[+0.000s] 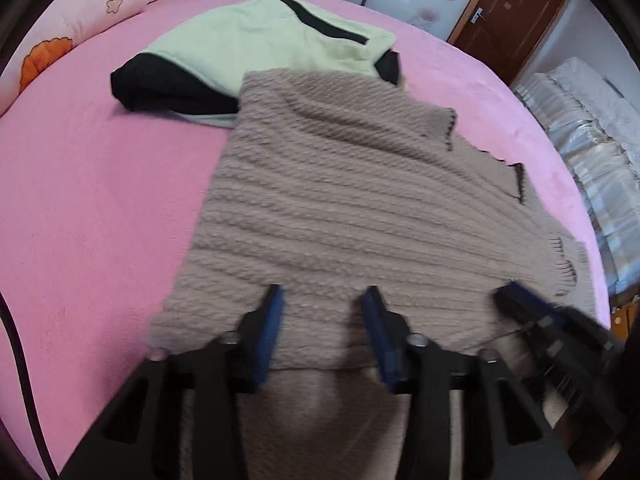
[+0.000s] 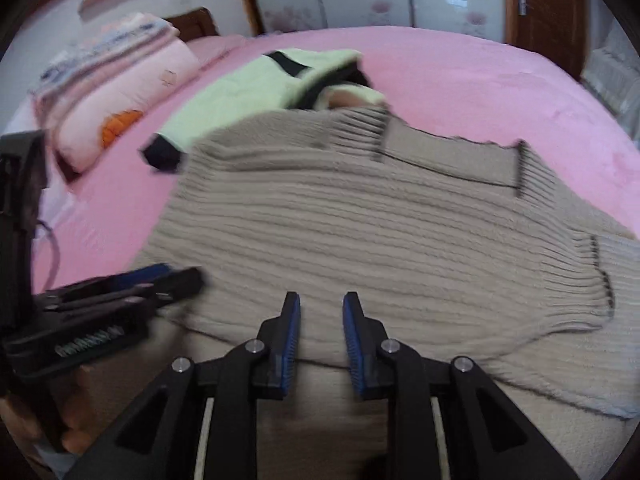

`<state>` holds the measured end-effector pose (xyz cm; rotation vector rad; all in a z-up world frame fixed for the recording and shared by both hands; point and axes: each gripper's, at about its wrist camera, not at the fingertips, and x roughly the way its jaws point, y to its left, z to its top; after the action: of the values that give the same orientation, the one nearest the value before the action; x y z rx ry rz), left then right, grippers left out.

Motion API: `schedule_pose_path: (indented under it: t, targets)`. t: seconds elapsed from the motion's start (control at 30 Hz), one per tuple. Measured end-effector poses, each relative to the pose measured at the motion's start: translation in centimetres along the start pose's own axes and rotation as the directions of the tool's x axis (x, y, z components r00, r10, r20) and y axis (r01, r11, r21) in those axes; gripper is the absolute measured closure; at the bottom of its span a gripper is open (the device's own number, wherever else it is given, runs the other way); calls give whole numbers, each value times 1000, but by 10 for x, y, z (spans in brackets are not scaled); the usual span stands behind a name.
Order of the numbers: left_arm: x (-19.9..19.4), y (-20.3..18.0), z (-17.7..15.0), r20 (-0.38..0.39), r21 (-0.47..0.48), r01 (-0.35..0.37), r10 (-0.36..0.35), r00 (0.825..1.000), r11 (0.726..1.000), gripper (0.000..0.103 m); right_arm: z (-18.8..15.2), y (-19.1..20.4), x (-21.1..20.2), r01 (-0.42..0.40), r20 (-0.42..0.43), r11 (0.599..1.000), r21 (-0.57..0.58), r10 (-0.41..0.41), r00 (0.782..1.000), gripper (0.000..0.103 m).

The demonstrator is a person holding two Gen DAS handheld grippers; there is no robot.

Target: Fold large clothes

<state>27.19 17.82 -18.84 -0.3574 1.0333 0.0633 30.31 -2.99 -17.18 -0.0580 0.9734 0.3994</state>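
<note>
Hovering over the near hem, the left gripper (image 1: 324,296) and right gripper (image 2: 321,304) were both released (nothing grasped). The beige sweater (image 1: 340,200) lay lengthwise away from them toward the bed's (image 1: 100,200) far edge, equally near both.

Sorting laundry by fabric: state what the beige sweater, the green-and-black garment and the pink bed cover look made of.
Beige sweater: chunky knit yarn, likely wool or acrylic; raised ribs and cable rows show. Green-and-black garment: soft matte fleece, seemingly; fuzzy, no sheen. Pink bed cover: short plush pile, probably; velvety mottling.
</note>
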Motion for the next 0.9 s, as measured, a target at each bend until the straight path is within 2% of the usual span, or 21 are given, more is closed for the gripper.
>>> schedule_pose_path:
  t: [0.03,0.07,0.1,0.23,0.3,0.37,0.53,0.63,0.73,0.77,0.8,0.87,0.9]
  targets:
    - [0,5,1,1,1,15,-15,1000,1000,71,-2,-18,-2,-13,-1,999,37,13,1000,103]
    - [0,8,2,-1,2,27,-27,1000,1000,75,-4,-35,-6,0,3,997,72,0,1000,103]
    - [0,13,3,-3,4,36,-36,999,999,78,-6,-59,-11,65,10,992,108,-66,998,103]
    - [0,24,7,-6,28,52,-52,999,998,82,-13,-132,-23,169,11,958,231,-177,984,103]
    - [1,26,7,-6,31,58,-58,998,998,83,-17,-157,-27,156,20,946,285,-168,986,103]
    - [3,25,5,-5,42,45,-45,999,998,83,-20,-166,-25,137,14,945,297,-148,989,103]
    - [4,21,6,-11,55,28,-28,1000,998,83,-17,-151,-20,213,0,943,256,-220,975,103]
    - [2,20,8,-28,50,29,-28,999,998,81,-14,-150,-24,194,-5,941,276,-201,980,100]
    - [-5,14,12,-46,50,27,-25,999,998,68,-14,-152,-39,153,-5,938,313,-159,987,100]
    - [-10,11,13,-45,57,24,-22,999,998,54,-14,-151,-44,142,0,937,318,-150,989,100]
    - [-17,7,14,-36,66,14,-12,999,998,35,-15,-149,-51,134,8,939,318,-144,990,100]
    - [-34,-1,15,18,82,-36,35,999,996,15,-13,-140,-67,131,21,944,303,-145,989,100]
    - [-46,-6,14,56,92,-61,56,997,994,12,-13,-136,-75,128,29,947,294,-143,989,100]
